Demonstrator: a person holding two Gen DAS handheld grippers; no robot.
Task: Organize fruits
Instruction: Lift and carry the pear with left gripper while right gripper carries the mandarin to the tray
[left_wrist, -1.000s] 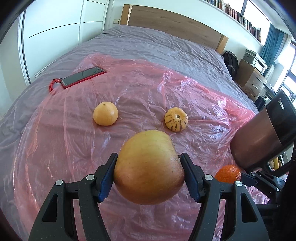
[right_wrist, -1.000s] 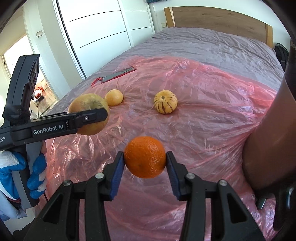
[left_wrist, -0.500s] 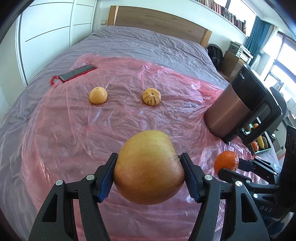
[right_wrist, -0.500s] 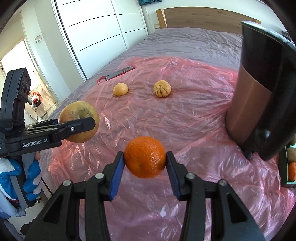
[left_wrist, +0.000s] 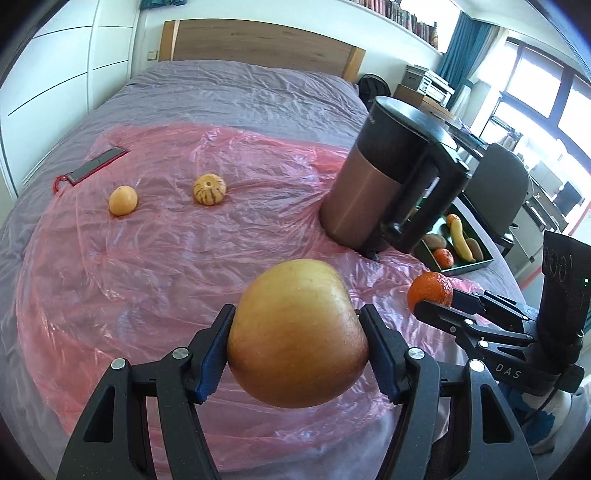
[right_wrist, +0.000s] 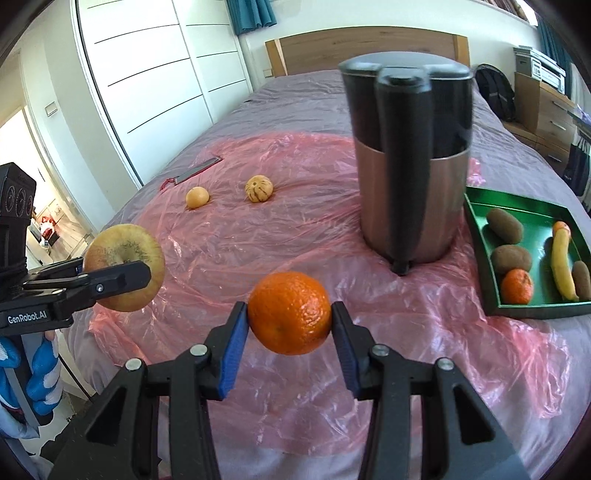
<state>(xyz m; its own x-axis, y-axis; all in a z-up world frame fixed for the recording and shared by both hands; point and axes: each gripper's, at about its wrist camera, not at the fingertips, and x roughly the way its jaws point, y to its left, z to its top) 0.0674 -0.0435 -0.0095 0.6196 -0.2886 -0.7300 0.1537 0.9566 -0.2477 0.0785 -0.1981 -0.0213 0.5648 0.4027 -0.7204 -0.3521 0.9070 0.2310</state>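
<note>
Closest thing in the left wrist view: the left gripper (left_wrist: 297, 341) is clamped on a big yellow-red apple (left_wrist: 297, 332), blue pads tight on both its sides, held up over the pink plastic sheet (left_wrist: 177, 266). Over at about 3 o'clock the right gripper (left_wrist: 430, 297) pinches an orange (left_wrist: 430, 293), also off the bed. In its own view the right gripper (right_wrist: 290, 328) has jaws roughly half apart, pads pressed on the orange (right_wrist: 290, 312).

Farther out at 1 o'clock stands a copper-and-black kettle (right_wrist: 406, 192), upright on the sheet. Just beside it at 2 o'clock is the green tray (right_wrist: 480, 258) with kiwis, a banana and a tangerine in it. Way back at 11 o'clock sit a small pale orange fruit (right_wrist: 197, 196) and a striped fruit (right_wrist: 259, 188), near each other, with a phone (right_wrist: 195, 170) beyond.
</note>
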